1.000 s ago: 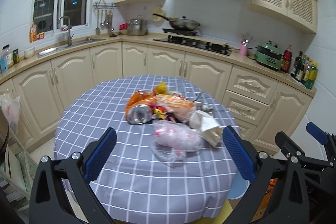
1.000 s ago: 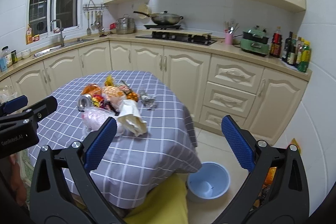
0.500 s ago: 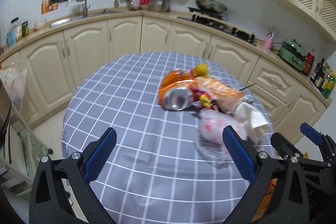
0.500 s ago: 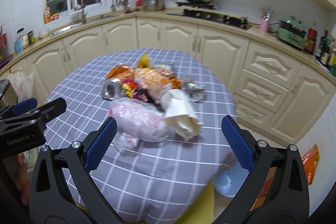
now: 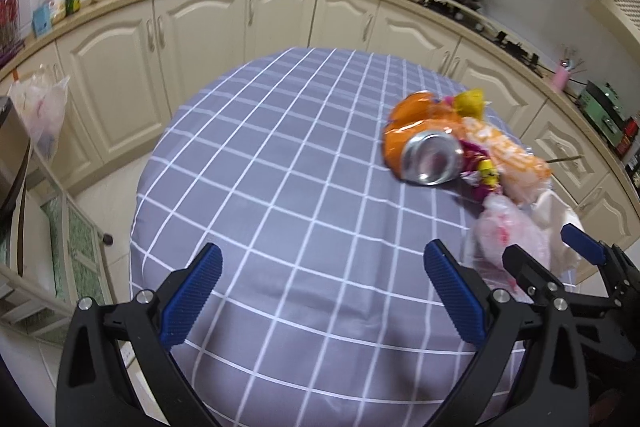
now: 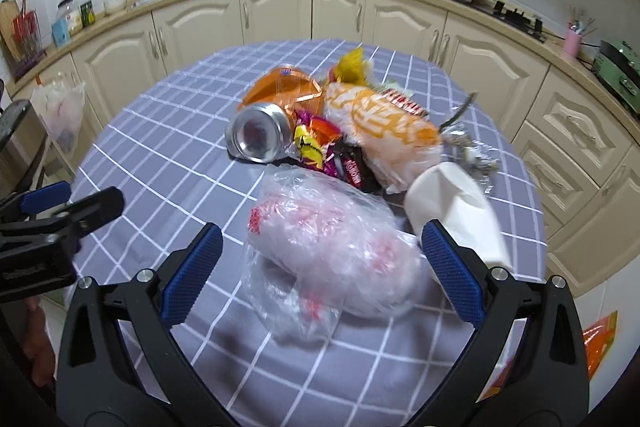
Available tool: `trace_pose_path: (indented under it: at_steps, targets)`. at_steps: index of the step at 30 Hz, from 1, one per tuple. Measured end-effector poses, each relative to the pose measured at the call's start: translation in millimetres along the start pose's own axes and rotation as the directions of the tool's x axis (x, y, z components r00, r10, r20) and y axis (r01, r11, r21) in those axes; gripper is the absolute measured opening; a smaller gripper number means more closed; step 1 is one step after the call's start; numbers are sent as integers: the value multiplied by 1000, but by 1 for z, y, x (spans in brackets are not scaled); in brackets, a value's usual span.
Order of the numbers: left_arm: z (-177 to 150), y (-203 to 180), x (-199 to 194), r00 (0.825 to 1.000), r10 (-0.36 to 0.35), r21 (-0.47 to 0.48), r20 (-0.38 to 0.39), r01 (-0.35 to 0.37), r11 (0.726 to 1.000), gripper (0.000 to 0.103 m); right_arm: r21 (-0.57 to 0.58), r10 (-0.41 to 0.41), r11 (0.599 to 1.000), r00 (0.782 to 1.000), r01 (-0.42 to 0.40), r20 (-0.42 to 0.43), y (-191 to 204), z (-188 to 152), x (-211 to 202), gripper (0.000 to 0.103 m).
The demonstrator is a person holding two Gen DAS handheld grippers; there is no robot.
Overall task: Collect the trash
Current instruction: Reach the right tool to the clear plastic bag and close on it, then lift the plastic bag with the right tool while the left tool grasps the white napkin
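Note:
A pile of trash lies on a round table with a grey checked cloth (image 6: 160,155). It holds a silver can (image 6: 258,139) on its side, an orange wrapper (image 6: 288,93), an orange and white snack bag (image 6: 380,123), candy wrappers (image 6: 316,143), a clear crumpled plastic bag (image 6: 332,239) and a white paper cup (image 6: 460,215). My right gripper (image 6: 320,271) is open, its jaws either side of the plastic bag, just above it. My left gripper (image 5: 324,295) is open and empty over bare cloth, left of the pile; the can (image 5: 432,163) lies ahead on its right.
Cream kitchen cabinets (image 6: 280,11) curve around behind the table, with a sink, a stove and a wok on the counter. A plastic bag (image 5: 40,107) hangs at the left. An orange packet (image 6: 600,335) lies on the floor at the right.
Both grippers have moved forward and down toward the table. The right gripper now straddles the clear plastic bag. The left gripper has swung left, so the pile sits on its right.

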State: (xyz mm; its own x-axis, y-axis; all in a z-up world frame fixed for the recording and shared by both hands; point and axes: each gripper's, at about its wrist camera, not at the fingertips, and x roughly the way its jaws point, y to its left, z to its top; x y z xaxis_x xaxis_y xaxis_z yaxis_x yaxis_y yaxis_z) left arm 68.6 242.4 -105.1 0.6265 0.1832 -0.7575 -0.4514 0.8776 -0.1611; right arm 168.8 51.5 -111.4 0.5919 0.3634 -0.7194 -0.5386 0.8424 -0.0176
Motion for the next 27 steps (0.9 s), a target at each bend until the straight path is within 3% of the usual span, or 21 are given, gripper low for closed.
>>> trace_pose_path:
  at_steps: [7,9,11,13,17,27]
  targets:
    - [-3,11,24,998,8,-28,-61,-10,1000,98,-40,-68,997,997,66,-43,5,-1,31,98]
    - [-4,11,30,997,1,-30,-74,-3,1000,98,-43,-102,994,993,99,-66,6,-3,42,95]
    - [-5,10,33,997,3,-29,-80,-6,1000,98,-44,-117,992,992,115,-54,7,-4,43,86]
    - [-6,10,34,996,5,-30,-86,-8,1000,98,-38,-100,994,994,98,-37,7,-2,39,73]
    - [-7,10,35,996,4,-37,-88,-7,999,98,-49,-59,997,998,59,-9,13,-2,30,66]
    - [-7,-12,14,998,-33,-6,-44,33,999,98,-20,4,1000,995,-2,97,1,2,-17,65]
